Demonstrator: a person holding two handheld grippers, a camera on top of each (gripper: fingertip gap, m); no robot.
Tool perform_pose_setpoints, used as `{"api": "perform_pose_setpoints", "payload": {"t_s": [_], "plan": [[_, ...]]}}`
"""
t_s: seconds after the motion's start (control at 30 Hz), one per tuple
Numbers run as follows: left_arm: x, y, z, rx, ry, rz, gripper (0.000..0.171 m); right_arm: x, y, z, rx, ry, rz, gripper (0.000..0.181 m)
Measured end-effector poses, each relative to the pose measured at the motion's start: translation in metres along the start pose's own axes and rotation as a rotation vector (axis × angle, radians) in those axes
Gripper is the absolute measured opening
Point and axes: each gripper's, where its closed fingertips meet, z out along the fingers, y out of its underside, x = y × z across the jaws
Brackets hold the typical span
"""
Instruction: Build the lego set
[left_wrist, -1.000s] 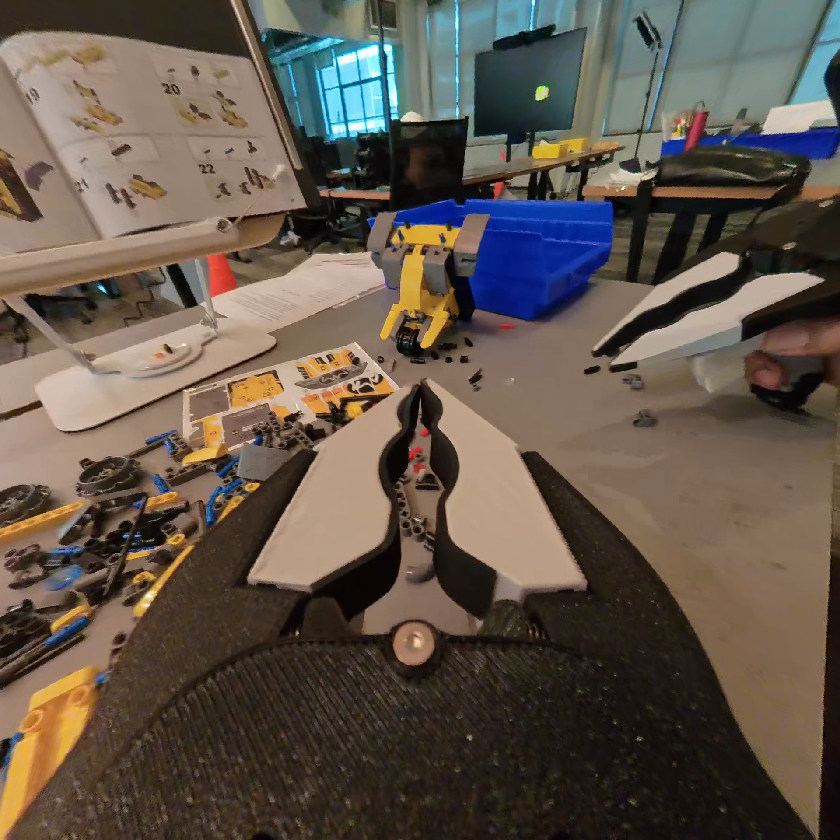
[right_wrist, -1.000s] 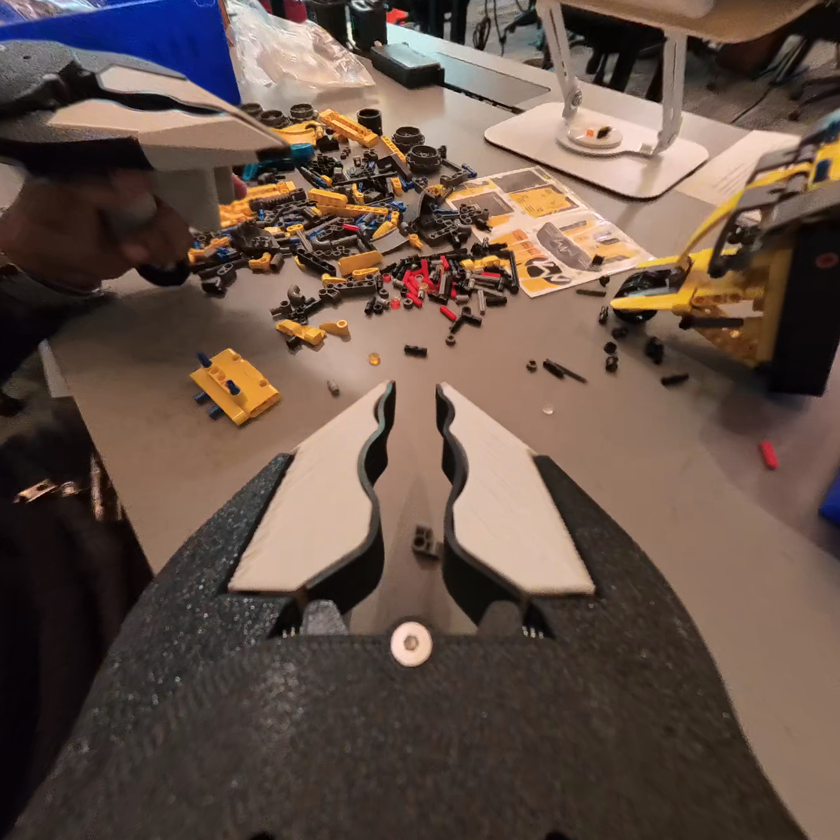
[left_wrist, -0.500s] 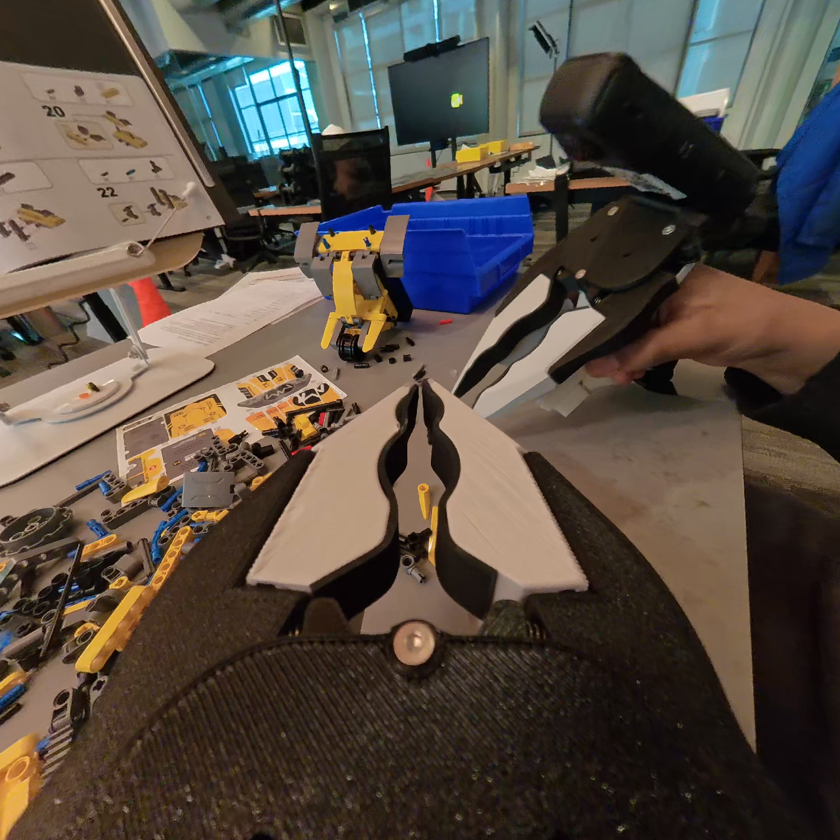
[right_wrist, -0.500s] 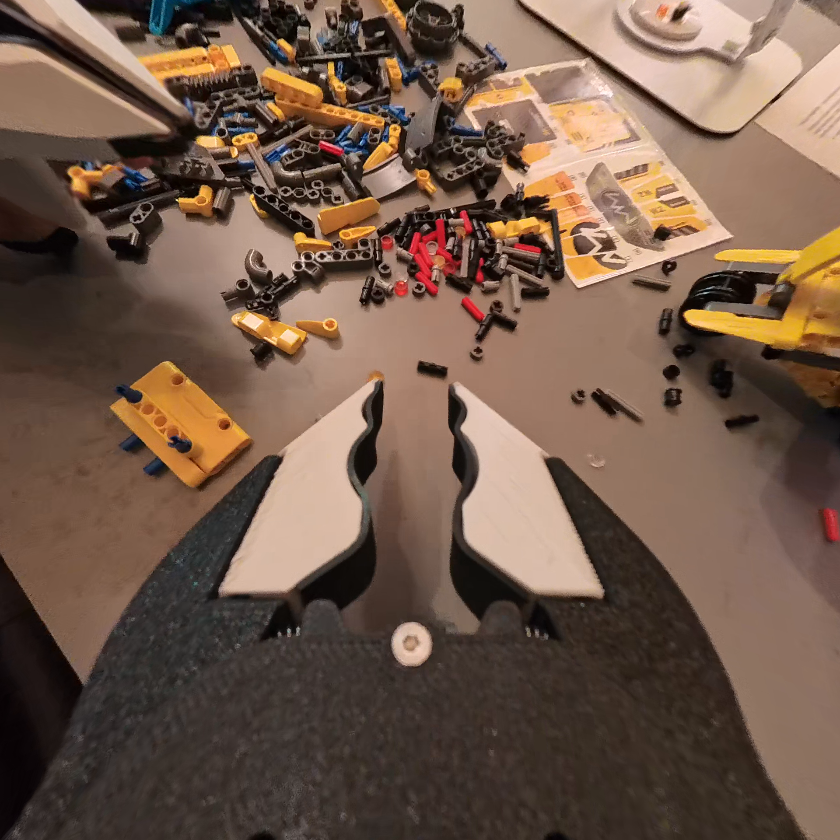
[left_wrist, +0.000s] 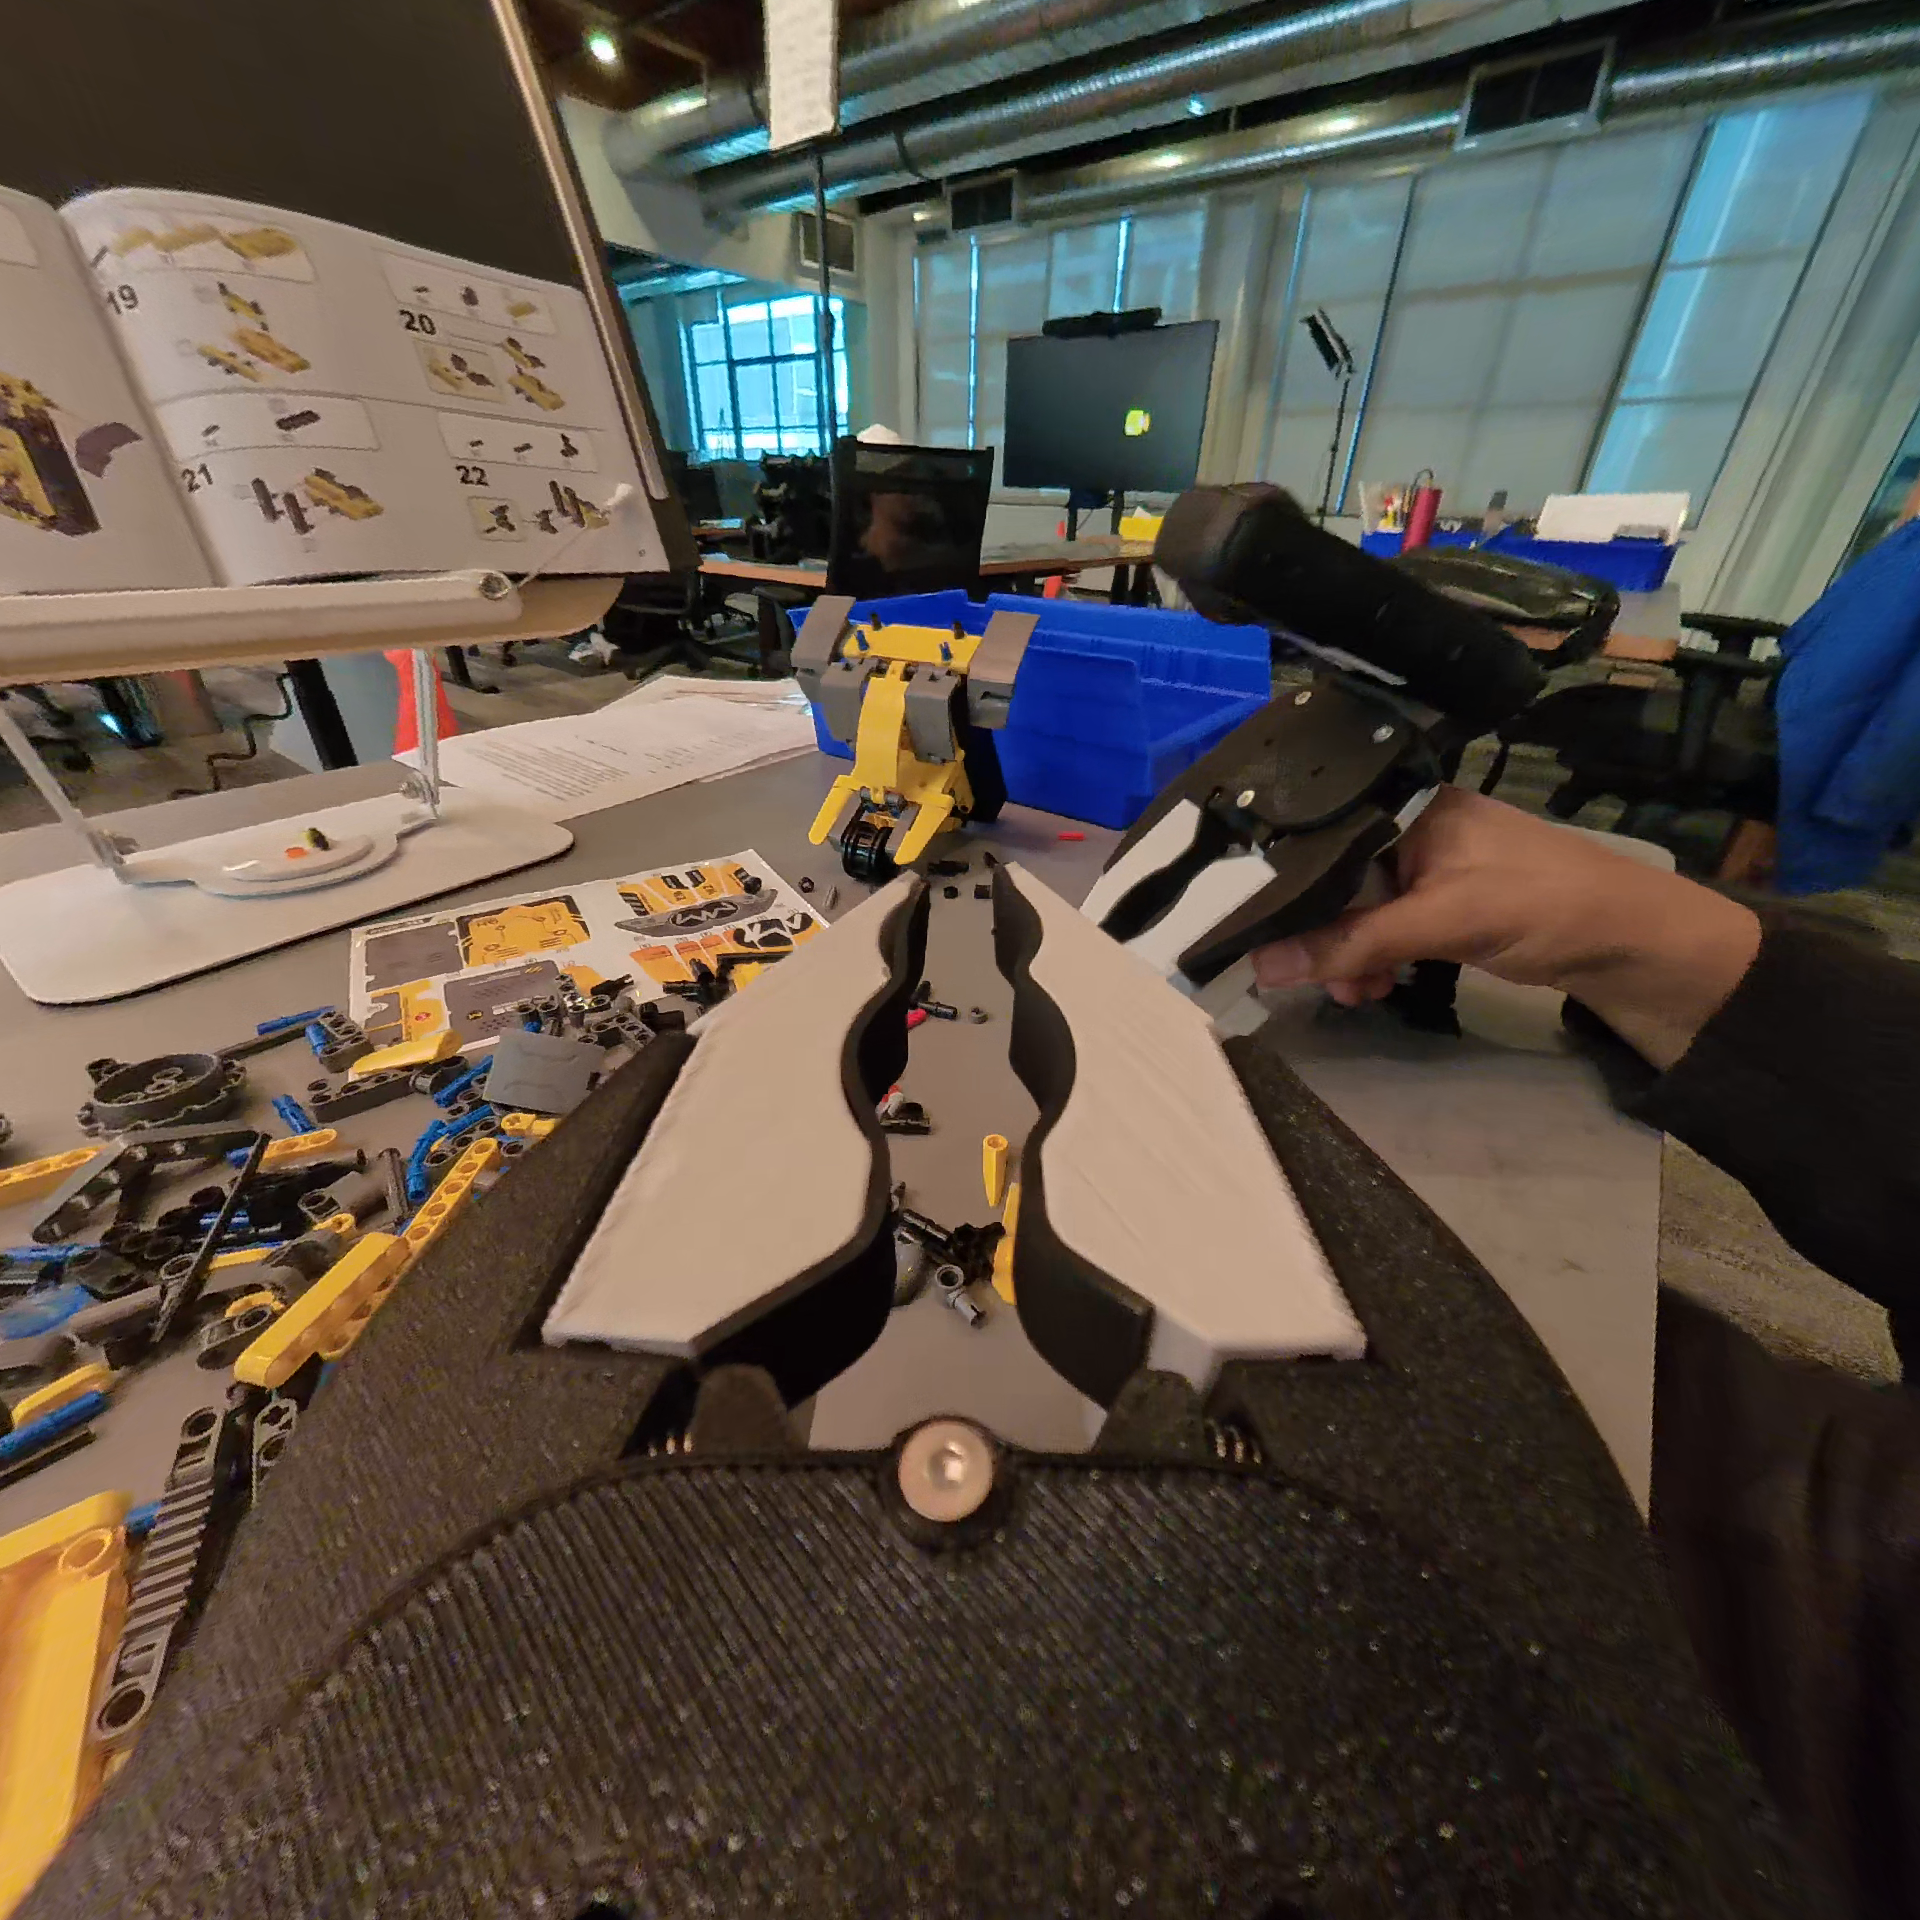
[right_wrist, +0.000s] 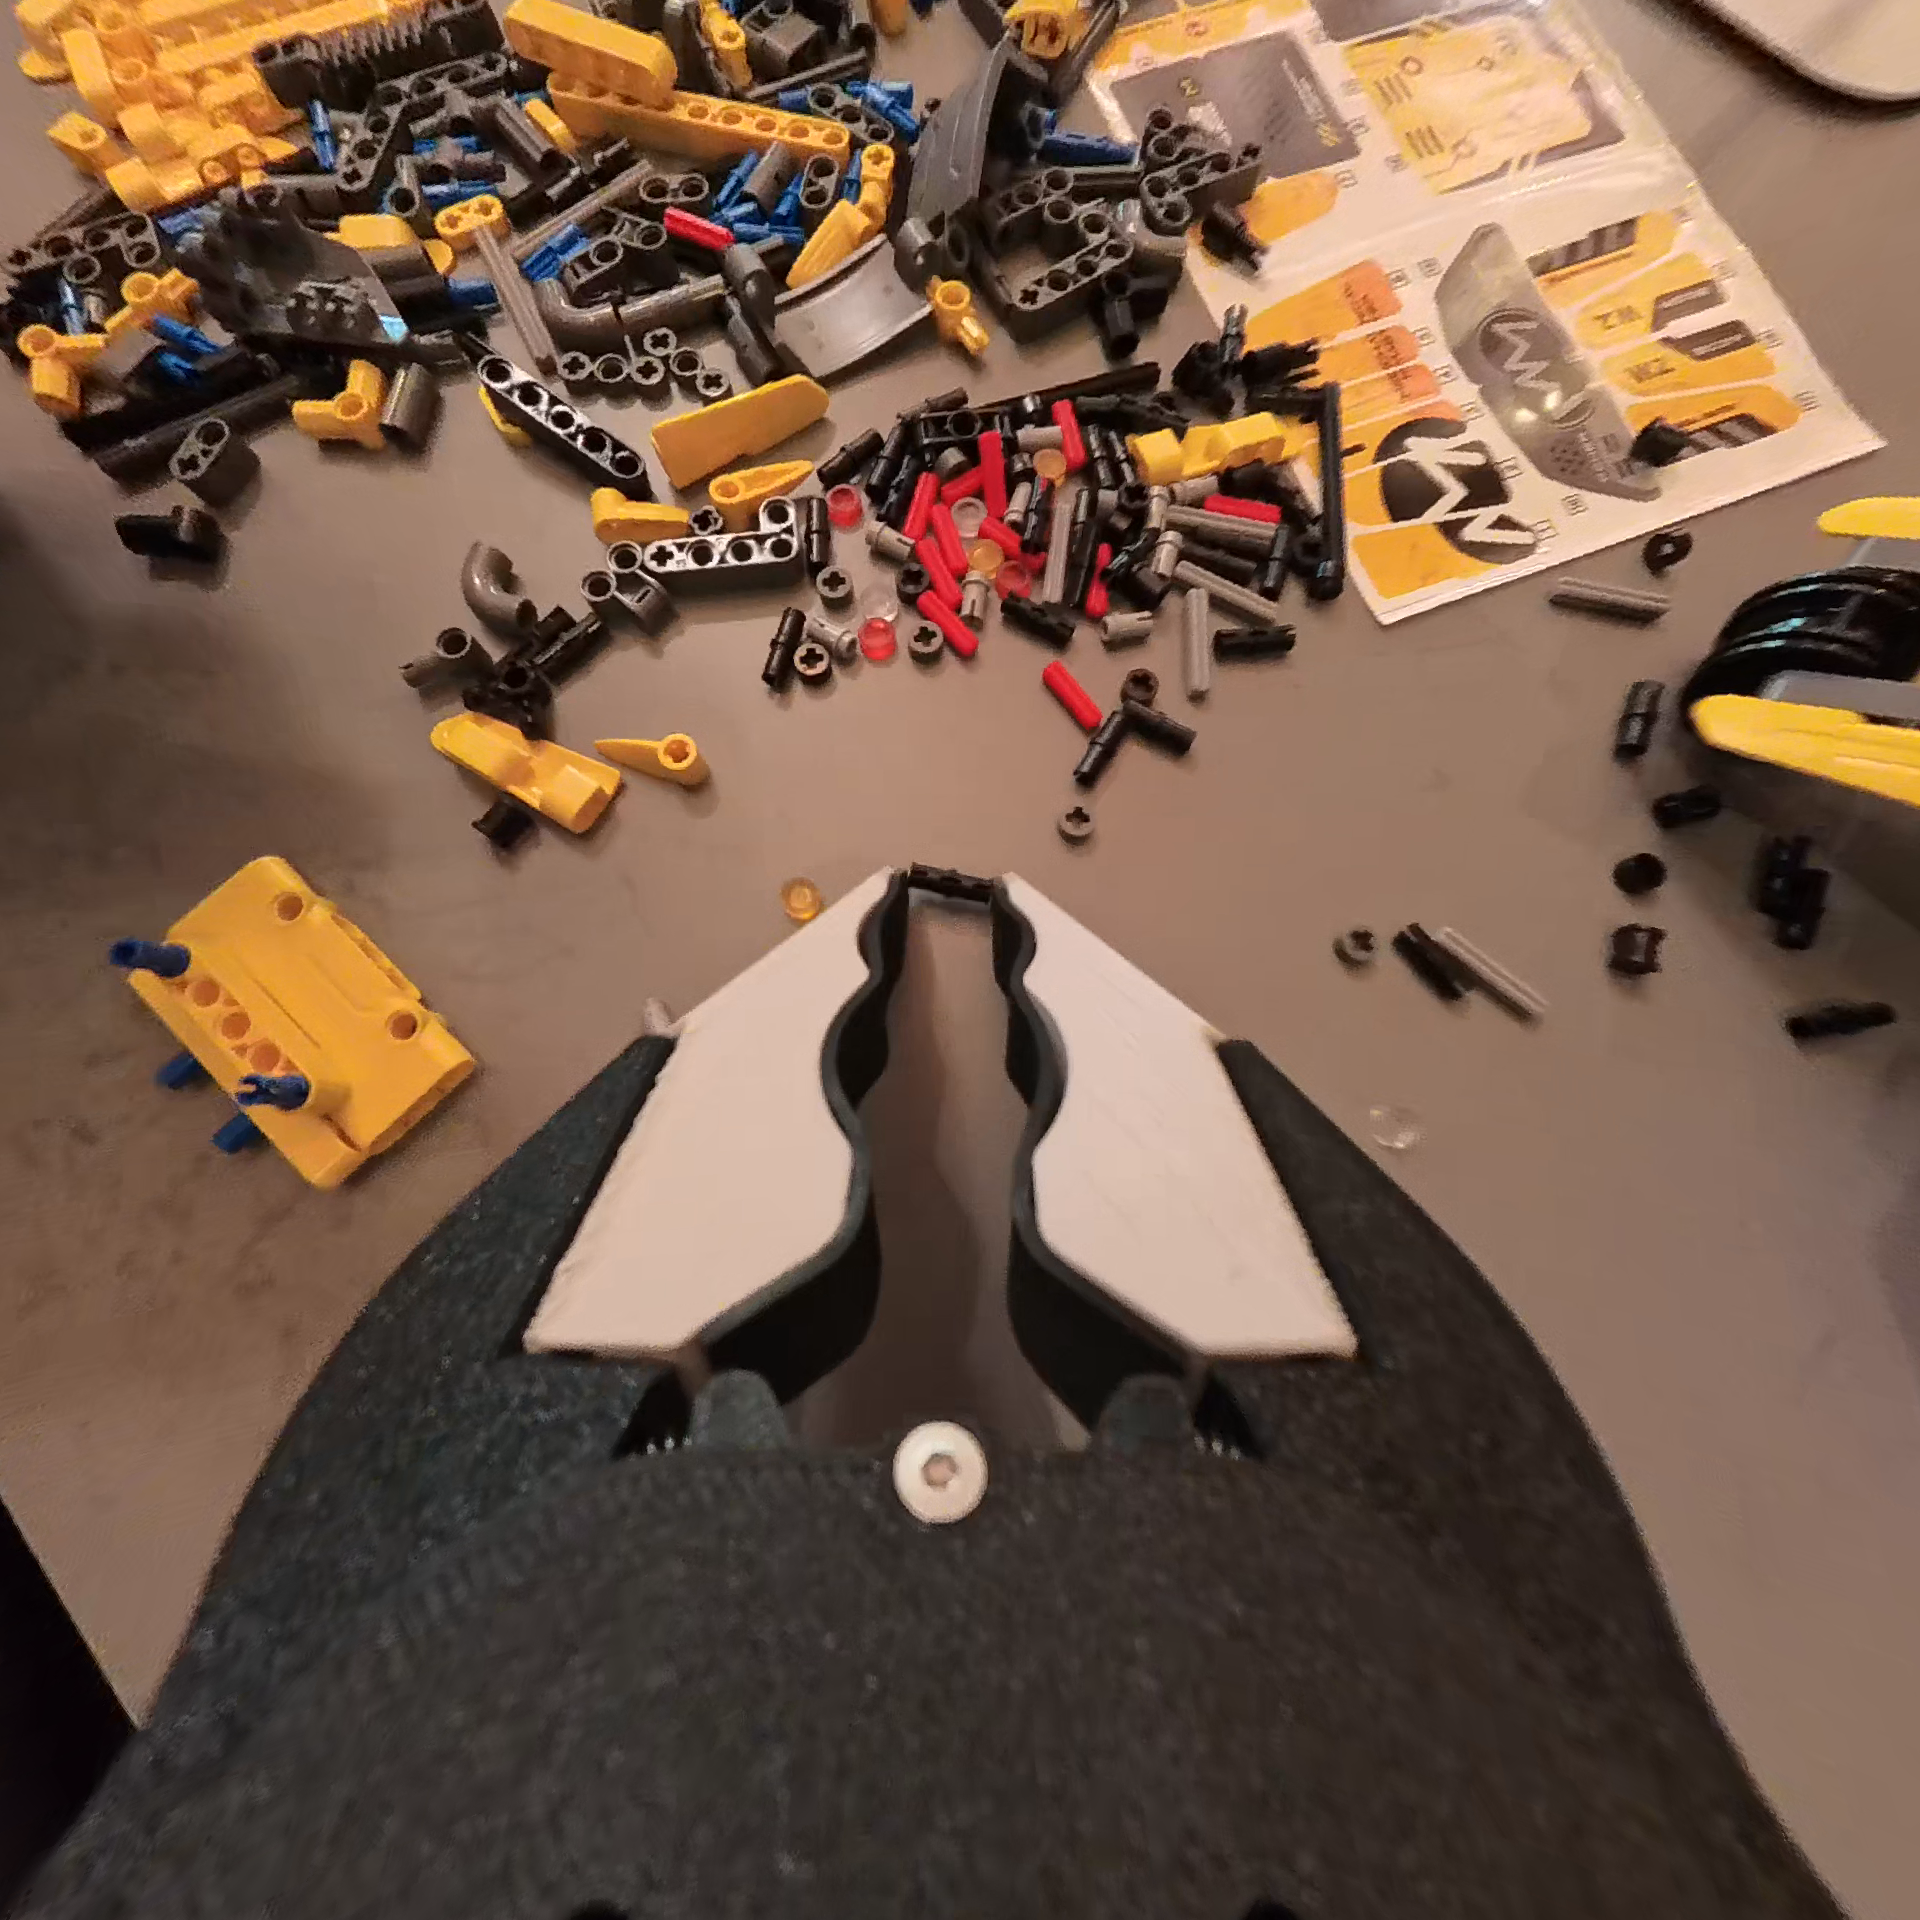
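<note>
Loose lego pieces in yellow, black, blue and red lie spread on the grey table. The partly built yellow model stands at the back, and its edge shows in the right wrist view. My right gripper is low over the table. Its fingertips are closed on the two ends of a small black pin. It also shows in the left wrist view, held by a hand. My left gripper is slightly open and empty above the pieces.
An open instruction booklet sits on a white stand at the left. A sticker sheet lies beside the pile. A yellow panel with blue pins lies left of my right gripper. A blue bin stands behind the model. About 15 cm separates my left fingertips from my right.
My right gripper has moved forward and down to the black pin and narrowed onto it. My left gripper's jaws have parted from shut to slightly open.
</note>
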Motion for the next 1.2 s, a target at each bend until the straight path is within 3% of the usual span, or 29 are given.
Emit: {"api": "perform_pose_setpoints", "payload": {"t_s": [0.1,0.2,0.33,0.43,0.57,0.7,1.0,1.1,1.2], "plan": [[0.000,0.002,0.001,-0.013,0.006,-0.003,0.011,0.020,-0.005,-0.022,0.068,0.048,0.016,0.015],[0.002,0.000,0.000,0.003,0.011,0.007,0.010,0.063,-0.003,-0.064,0.134,0.172,0.053,0.016],[0.002,0.000,0.000,0.000,0.017,-0.002,0.011,0.117,0.034,-0.123,0.174,0.299,0.186,0.016],[-0.001,0.002,0.001,-0.014,0.024,-0.031,0.013,0.129,0.063,-0.144,0.221,0.277,0.298,0.016],[-0.006,-0.003,-0.002,0.020,0.017,-0.066,0.014,0.124,0.091,-0.145,0.214,0.225,0.366,0.016],[-0.010,-0.005,-0.004,0.034,0.015,-0.103,0.016,0.134,0.109,-0.133,0.122,0.277,0.391,0.016],[-0.011,-0.001,-0.001,0.005,0.027,-0.129,0.020,0.133,0.118,-0.112,0.034,0.303,0.378,0.018],[-0.009,0.000,0.000,-0.005,0.035,-0.120,0.021,0.132,0.110,-0.114,0.092,0.276,0.393,0.027],[-0.007,0.001,0.002,-0.015,0.038,-0.109,0.021,0.136,0.092,-0.129,0.255,0.248,0.434,0.027]]}}
